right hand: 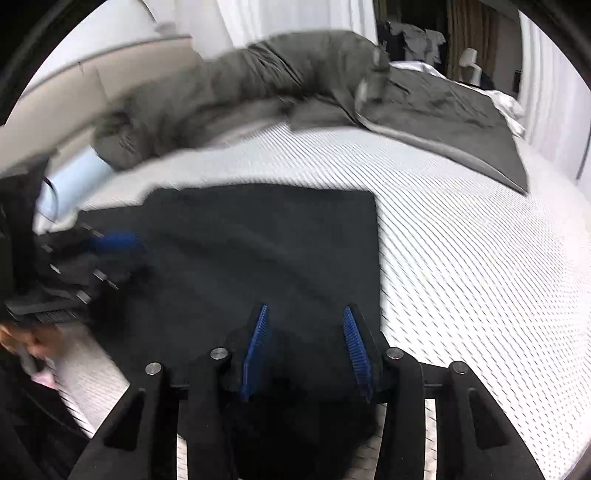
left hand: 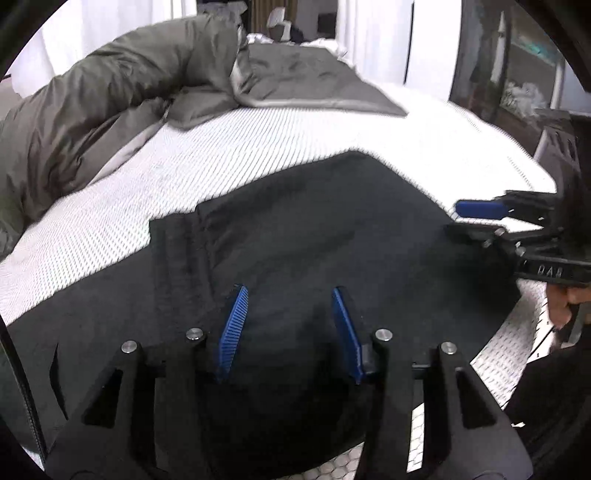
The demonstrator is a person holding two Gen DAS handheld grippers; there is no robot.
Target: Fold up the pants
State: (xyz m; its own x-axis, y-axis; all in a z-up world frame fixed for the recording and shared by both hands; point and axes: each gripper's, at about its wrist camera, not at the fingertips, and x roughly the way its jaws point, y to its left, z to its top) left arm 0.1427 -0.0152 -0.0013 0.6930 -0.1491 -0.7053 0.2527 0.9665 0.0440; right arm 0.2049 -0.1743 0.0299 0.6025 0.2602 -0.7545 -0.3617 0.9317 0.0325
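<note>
Pointing steeply down at the bed, the left gripper (left hand: 288, 332) hangs over the black pants (left hand: 295, 229), its two blue ribbed pads (left hand: 233, 332) spread apart with only dark cloth showing below the gap; nothing is pinched between them. The right gripper (right hand: 308, 350) tilts down in much the same way, its blue fingers (right hand: 255, 350) likewise standing apart above the near edge of the pants (right hand: 258, 251), and no fabric is caught between the pads

In the left wrist view the right gripper (left hand: 480, 218) comes in from the right edge, lying over the right side of the garment, with part of a hand (left hand: 561, 302) gripping its handle below. In the right wrist view the left gripper (right hand: 110, 247) shows blurred at the left, over the left part of the pants, and a hand (right hand: 22, 339) sits low at that edge

The pants lie flat on a white textured mattress cover (left hand: 110, 206), folded into a roughly rectangular dark block with a straight far edge and a square far right corner in the right wrist view. A seam or overlapping layer runs down the left part in the left wrist view

Beyond the pants, well apart from them, a grey duvet (left hand: 110, 92) is bunched along the far side of the bed, its flatter part (right hand: 443, 110) spread toward the right. White curtains (right hand: 277, 18) hang behind. A pale blue item (right hand: 81, 170) lies at the bed's left edge near the duvet, too blurred to identify
</note>
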